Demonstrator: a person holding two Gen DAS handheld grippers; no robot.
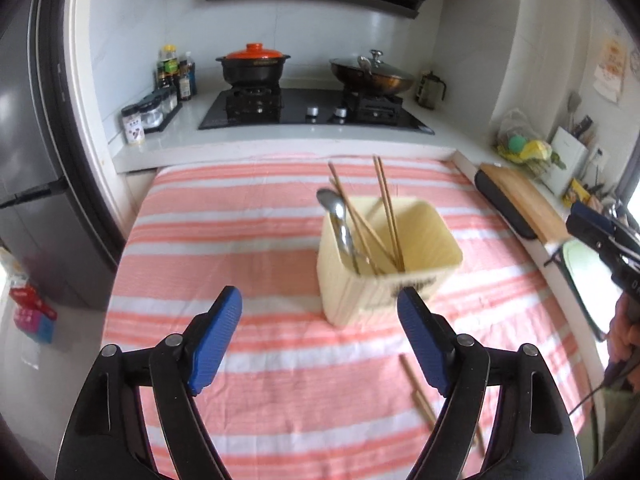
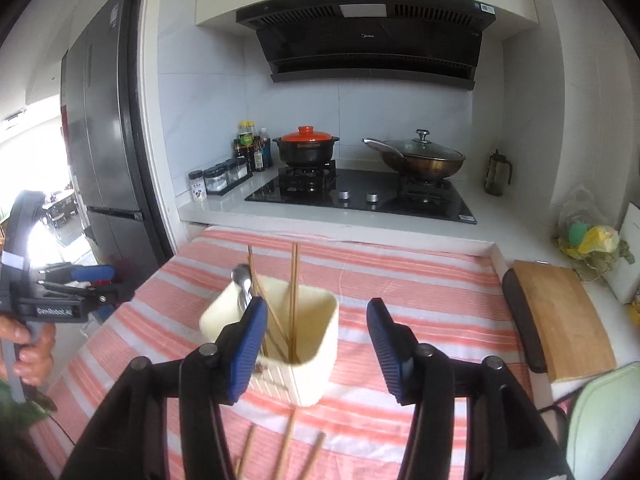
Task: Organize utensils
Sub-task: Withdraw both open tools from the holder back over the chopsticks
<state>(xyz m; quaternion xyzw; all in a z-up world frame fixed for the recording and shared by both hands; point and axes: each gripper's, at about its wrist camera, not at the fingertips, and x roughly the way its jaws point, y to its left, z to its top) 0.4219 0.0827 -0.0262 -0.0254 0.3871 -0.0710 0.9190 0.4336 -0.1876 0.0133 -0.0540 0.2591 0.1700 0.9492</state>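
A cream utensil holder (image 1: pixel 400 264) stands on the pink striped cloth (image 1: pixel 240 216) and holds several wooden chopsticks (image 1: pixel 386 204) and a metal spoon (image 1: pixel 340 220). It also shows in the right wrist view (image 2: pixel 316 340). My left gripper (image 1: pixel 320 340) is open and empty, hovering in front of and left of the holder. My right gripper (image 2: pixel 318 352) is open and empty, just above and before the holder. Loose chopsticks lie on the cloth near me (image 1: pixel 420 396), also in the right wrist view (image 2: pixel 286 444). The left gripper shows at the left of the right wrist view (image 2: pixel 76 276).
A gas stove (image 1: pixel 312 108) with a black clay pot (image 1: pixel 254 66) and a lidded wok (image 1: pixel 372 74) is behind the cloth. Spice jars (image 1: pixel 156 108) stand at back left. A wooden cutting board (image 1: pixel 524 204) lies right. A fridge (image 1: pixel 36 160) stands left.
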